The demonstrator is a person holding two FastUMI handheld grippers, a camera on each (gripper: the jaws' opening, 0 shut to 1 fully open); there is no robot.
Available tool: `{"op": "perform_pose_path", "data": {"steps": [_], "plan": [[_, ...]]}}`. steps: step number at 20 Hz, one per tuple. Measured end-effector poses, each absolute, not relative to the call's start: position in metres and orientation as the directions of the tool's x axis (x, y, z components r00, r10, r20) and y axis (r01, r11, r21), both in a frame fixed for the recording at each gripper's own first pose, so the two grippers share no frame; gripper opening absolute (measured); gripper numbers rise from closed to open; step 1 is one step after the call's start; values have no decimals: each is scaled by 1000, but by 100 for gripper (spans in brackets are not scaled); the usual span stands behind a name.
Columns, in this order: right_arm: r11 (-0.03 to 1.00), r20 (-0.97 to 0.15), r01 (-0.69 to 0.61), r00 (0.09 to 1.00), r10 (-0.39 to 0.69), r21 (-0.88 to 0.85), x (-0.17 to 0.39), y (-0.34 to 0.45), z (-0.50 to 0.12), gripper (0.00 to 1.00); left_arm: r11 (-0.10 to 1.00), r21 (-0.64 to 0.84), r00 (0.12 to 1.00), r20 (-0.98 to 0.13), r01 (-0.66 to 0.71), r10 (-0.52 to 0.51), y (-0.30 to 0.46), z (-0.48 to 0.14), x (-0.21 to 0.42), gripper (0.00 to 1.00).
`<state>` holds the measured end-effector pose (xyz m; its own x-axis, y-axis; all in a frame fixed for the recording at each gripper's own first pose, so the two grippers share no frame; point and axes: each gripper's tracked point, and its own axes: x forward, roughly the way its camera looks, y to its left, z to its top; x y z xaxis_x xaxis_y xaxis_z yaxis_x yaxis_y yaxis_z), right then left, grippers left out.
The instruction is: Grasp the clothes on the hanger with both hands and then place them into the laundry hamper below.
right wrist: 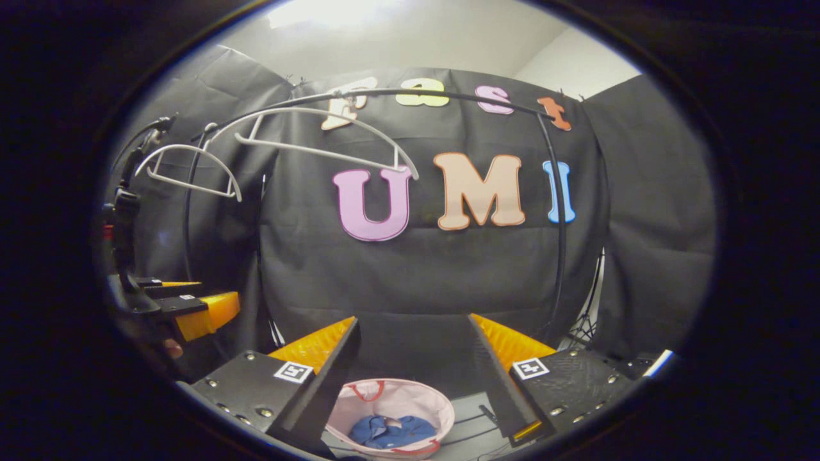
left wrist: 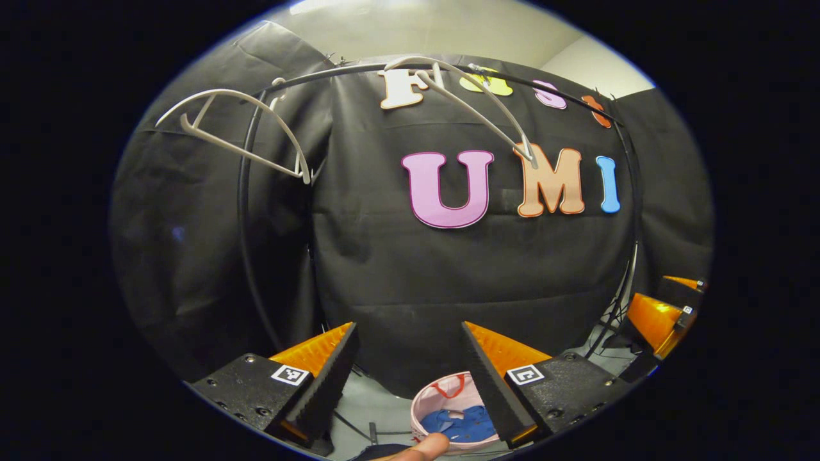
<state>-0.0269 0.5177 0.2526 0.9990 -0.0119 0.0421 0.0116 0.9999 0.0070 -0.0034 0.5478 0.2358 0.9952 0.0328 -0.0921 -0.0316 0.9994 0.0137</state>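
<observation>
A blue garment [left wrist: 462, 424] [right wrist: 392, 431] lies crumpled inside the pale pink laundry hamper [left wrist: 430, 398] [right wrist: 397, 396] on the floor below. Two bare white hangers [left wrist: 238, 131] [left wrist: 477, 102] hang from the black rail; in the right gripper view the hangers [right wrist: 189, 168] [right wrist: 320, 137] show at upper left. My left gripper [left wrist: 410, 349] is open above the hamper with nothing between its fingers. My right gripper [right wrist: 413, 342] is open too, also empty. The left gripper [right wrist: 192, 307] shows at the left edge of the right gripper view, and the right gripper [left wrist: 660, 314] at the right edge of the left gripper view.
A curved black rack frame [left wrist: 246, 224] [right wrist: 560, 211] stands before the black cloth wall. Cables [right wrist: 471, 422] run over the grey floor beside the hamper. A fingertip [left wrist: 426, 446] shows at the bottom of the left gripper view.
</observation>
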Motion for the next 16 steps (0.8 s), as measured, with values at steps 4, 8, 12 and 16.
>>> {"op": "perform_pose_path", "data": {"steps": [4,8,12,16], "plan": [[999,67,-31,997,30,22,-40,523,278,98,997,36,997,-41,-63,64,552,259,-6,94],[991,91,-127,988,122,48,-53,541,295,96,998,-26,999,-4,-55,54,547,279,-20,99],[984,135,-168,978,158,65,-65,552,308,99,992,-80,993,50,-102,106,563,297,-34,99],[985,169,-158,975,146,62,-65,546,314,99,992,-69,991,69,-106,111,559,302,-37,92]]}}
